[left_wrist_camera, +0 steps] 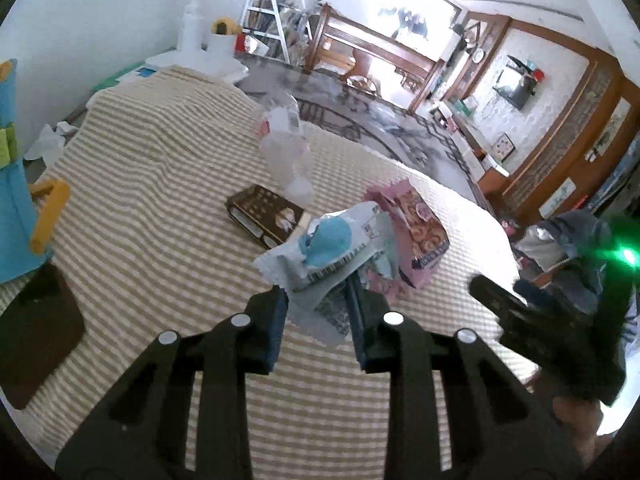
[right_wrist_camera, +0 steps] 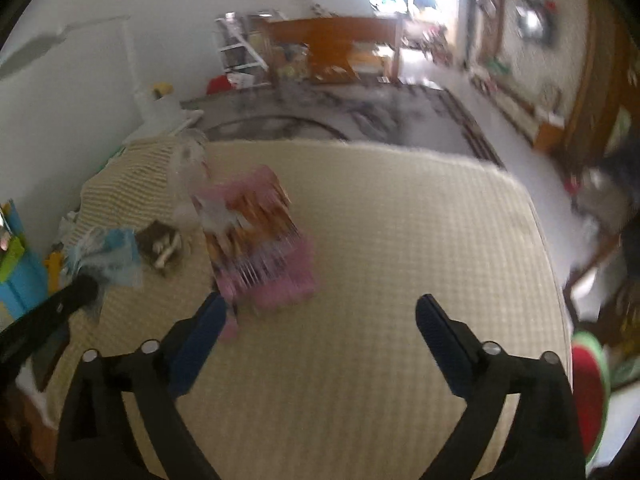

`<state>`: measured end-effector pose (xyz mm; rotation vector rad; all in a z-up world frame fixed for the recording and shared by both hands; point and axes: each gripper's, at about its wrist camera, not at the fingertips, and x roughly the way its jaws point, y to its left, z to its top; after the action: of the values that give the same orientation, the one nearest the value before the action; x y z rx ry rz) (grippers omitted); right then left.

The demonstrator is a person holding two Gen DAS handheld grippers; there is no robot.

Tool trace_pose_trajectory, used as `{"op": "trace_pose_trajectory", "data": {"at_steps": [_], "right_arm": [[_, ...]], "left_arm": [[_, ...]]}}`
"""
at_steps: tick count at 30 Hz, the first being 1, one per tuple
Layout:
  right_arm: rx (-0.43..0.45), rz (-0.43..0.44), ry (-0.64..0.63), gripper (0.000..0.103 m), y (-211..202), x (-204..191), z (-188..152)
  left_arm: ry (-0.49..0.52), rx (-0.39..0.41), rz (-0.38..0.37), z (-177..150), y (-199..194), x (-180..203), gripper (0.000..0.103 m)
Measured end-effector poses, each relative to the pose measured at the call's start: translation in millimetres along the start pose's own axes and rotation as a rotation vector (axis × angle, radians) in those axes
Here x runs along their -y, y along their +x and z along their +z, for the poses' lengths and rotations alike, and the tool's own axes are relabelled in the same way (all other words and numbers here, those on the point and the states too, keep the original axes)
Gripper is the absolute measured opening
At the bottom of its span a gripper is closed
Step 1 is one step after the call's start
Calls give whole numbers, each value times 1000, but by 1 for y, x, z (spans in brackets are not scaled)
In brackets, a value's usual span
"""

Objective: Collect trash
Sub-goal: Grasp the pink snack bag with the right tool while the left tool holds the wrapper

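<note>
My left gripper (left_wrist_camera: 318,300) is shut on a crumpled white and blue wrapper (left_wrist_camera: 320,248) and holds it above the striped bed cover (left_wrist_camera: 160,168). Behind it lie a pink snack bag (left_wrist_camera: 412,232), a brown box (left_wrist_camera: 266,214) and a clear plastic bag (left_wrist_camera: 288,148). In the right wrist view my right gripper (right_wrist_camera: 320,312) is open and empty, just right of the pink snack bag (right_wrist_camera: 256,248). The wrapper (right_wrist_camera: 108,256) and the left gripper (right_wrist_camera: 56,308) show at the left there. The right view is blurred.
A blue toy bin (left_wrist_camera: 16,184) stands at the left, with a dark flat object (left_wrist_camera: 36,332) below it on the bed. White crumpled paper (left_wrist_camera: 52,140) lies by the wall. A red and green round object (right_wrist_camera: 590,392) sits off the bed's right edge.
</note>
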<state>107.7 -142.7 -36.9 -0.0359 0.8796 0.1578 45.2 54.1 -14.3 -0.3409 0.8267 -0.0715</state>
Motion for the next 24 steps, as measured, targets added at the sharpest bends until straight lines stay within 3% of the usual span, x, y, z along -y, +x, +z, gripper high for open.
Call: {"op": "trace_pose_trajectory", "data": {"at_steps": [4, 9, 14, 18, 19, 20, 21, 24], "right_arm": [[-32, -27, -61, 94, 32, -22, 21], [-86, 7, 20, 95, 60, -20, 31], [-122, 58, 52, 88, 64, -22, 32], [-126, 36, -8, 85, 62, -33, 27], [-130, 20, -32, 78, 63, -36, 25], [-143, 12, -44, 57, 65, -37, 23], [-158, 21, -52, 41, 66, -37, 21], [-162, 45, -29, 29, 64, -32, 16]], "left_arm": [[-22, 20, -3, 4, -4, -6, 27], [-45, 23, -18, 6, -4, -12, 27], [-48, 21, -21, 7, -3, -13, 27], [-48, 18, -20, 5, -2, -12, 27], [-47, 17, -18, 5, -1, -12, 27], [-47, 16, -16, 5, -1, -12, 27], [-46, 15, -15, 4, 0, -11, 27], [-40, 13, -12, 3, 2, -10, 27]]}}
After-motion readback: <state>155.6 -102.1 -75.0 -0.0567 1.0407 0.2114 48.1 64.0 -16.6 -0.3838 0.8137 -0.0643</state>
